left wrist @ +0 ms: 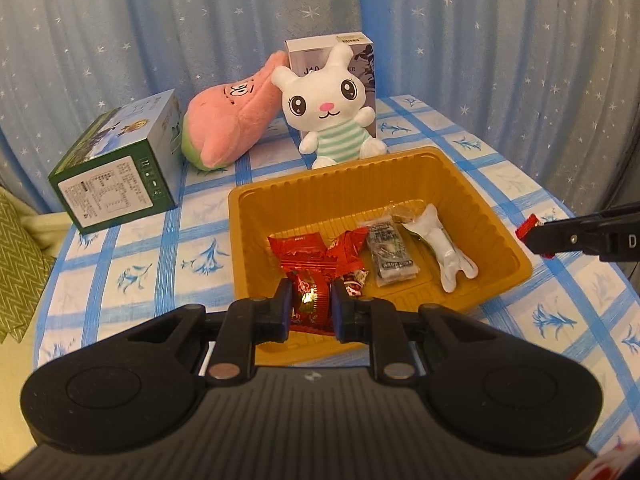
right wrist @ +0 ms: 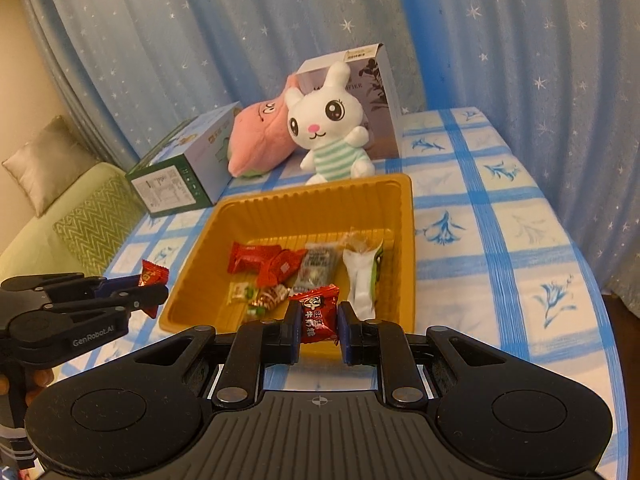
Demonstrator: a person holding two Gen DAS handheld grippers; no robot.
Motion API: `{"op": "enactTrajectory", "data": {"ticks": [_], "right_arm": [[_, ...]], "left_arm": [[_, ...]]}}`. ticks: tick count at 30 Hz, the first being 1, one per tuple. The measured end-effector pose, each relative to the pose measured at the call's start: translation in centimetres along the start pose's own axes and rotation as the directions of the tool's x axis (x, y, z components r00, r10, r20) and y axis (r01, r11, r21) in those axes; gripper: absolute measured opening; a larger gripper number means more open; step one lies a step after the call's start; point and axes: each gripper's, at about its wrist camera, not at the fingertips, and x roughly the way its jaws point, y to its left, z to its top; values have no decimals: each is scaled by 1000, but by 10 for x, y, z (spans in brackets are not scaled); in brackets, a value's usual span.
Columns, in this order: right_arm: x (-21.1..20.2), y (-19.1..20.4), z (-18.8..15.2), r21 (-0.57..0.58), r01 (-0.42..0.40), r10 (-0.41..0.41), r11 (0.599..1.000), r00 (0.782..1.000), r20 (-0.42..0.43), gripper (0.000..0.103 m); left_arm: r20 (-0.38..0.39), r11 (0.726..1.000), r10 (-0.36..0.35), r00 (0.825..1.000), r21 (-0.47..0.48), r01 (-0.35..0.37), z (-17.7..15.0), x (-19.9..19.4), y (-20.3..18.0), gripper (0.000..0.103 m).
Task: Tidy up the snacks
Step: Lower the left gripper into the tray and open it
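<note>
Left hand-held gripper (left wrist: 310, 308) clamps a red candy (left wrist: 310, 304) upright; right hand-held gripper (right wrist: 319, 328) likewise grips red snack packet (right wrist: 319, 314).

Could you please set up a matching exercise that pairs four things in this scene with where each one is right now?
Things:
1. white plush rabbit in a striped shirt
2. green cardboard box
3. red foil candy with a gold flower
4. long white snack packet

Places:
A. lying inside the yellow plastic tray
B. clamped in the left tool
C. sitting just behind the tray
D. at the table's left edge, beside the pink plush toy

Pairs: 1-C, 2-D, 3-B, 4-A
</note>
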Motion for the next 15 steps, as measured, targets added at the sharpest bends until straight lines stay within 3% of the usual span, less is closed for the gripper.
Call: {"op": "enactTrajectory", "data": {"ticks": [15], "right_arm": [[23, -1, 18, -1, 38, -38, 999, 999, -1, 19]], "left_arm": [[-80, 999, -31, 996, 17, 32, 6, 50, 6, 19]]}}
